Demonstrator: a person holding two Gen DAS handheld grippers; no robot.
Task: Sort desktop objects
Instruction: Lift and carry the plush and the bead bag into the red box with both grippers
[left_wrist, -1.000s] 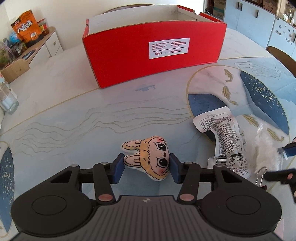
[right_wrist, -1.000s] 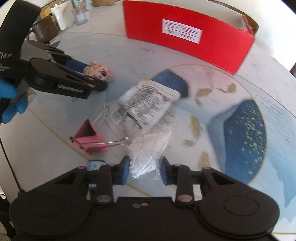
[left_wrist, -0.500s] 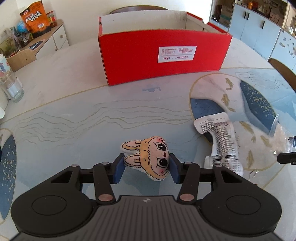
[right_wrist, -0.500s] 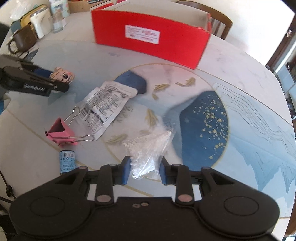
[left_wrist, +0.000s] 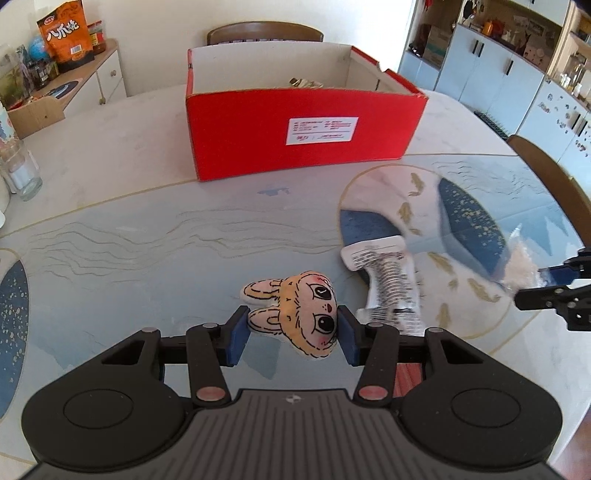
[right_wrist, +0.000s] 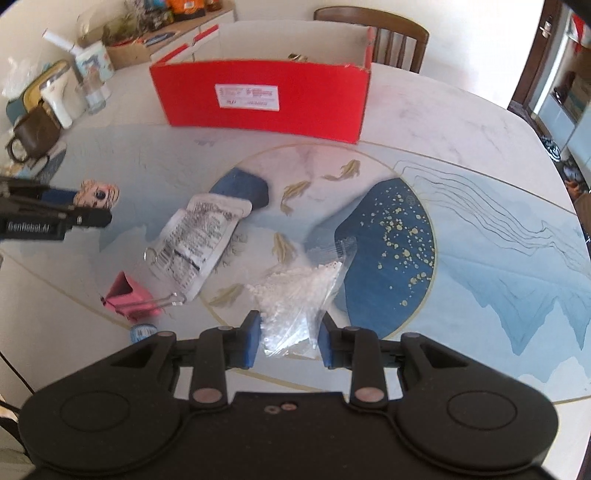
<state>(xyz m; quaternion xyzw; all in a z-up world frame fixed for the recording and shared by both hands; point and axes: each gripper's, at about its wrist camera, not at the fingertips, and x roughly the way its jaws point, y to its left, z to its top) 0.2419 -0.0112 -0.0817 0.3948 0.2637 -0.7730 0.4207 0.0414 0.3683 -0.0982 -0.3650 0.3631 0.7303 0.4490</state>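
My left gripper (left_wrist: 293, 336) is shut on a small plush bunny head (left_wrist: 295, 317) and holds it above the table; the plush bunny head (right_wrist: 96, 195) also shows at the left of the right wrist view. My right gripper (right_wrist: 290, 341) is shut on a clear bag of white beads (right_wrist: 295, 295), lifted off the table; in the left wrist view that bag (left_wrist: 524, 264) shows at the right edge. An open red box (left_wrist: 303, 125) stands at the far side, with something golden inside. The red box (right_wrist: 262, 96) is straight ahead in the right wrist view.
On the patterned table lie a printed white packet (right_wrist: 201, 236), a pink binder clip (right_wrist: 135, 301) and a small blue tube (right_wrist: 142, 330). A brown mug (right_wrist: 31, 134), a glass (left_wrist: 20, 171) and jars crowd the left side. Chairs (left_wrist: 264, 33) stand behind the box.
Both grippers have risen with their loads. The box now looks lower and its inside shows. The right gripper has rolled and moved rightward, away from the clip and packet.
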